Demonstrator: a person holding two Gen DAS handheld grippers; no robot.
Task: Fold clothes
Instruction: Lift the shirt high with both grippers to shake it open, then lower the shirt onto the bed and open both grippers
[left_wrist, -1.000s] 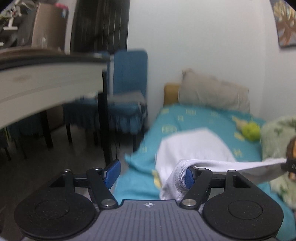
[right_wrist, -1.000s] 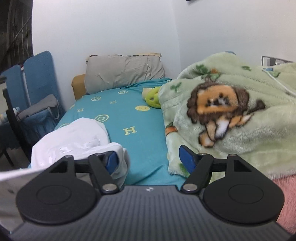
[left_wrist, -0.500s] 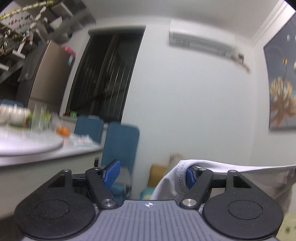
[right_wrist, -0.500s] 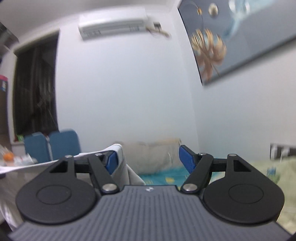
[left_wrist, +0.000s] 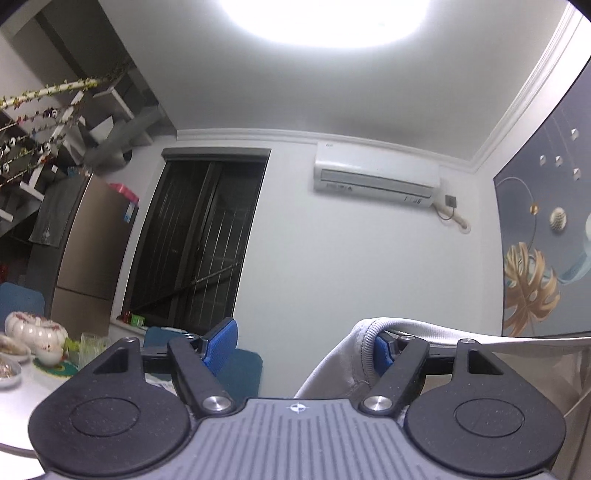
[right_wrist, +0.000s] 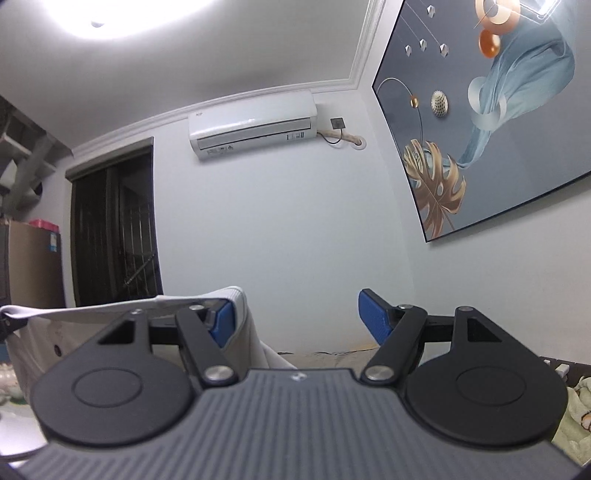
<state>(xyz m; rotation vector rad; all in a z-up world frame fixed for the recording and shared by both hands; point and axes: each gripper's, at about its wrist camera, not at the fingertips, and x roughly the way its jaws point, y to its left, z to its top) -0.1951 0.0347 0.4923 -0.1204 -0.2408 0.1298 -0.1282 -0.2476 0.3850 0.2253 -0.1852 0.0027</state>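
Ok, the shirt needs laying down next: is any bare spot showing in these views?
Hardly; both cameras tilt upward. The table is bare only along its near edge, crowded with dishes behind. At far right only a corner of green blanket shows.

A white table (left_wrist: 14, 413) sits at lower left; on it stand a pumpkin-shaped pot (left_wrist: 35, 332), small bowls (left_wrist: 9, 373) and a glass (left_wrist: 90, 341).

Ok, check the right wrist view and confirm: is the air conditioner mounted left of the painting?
Yes, the air conditioner hangs on the white wall, left of the painting.
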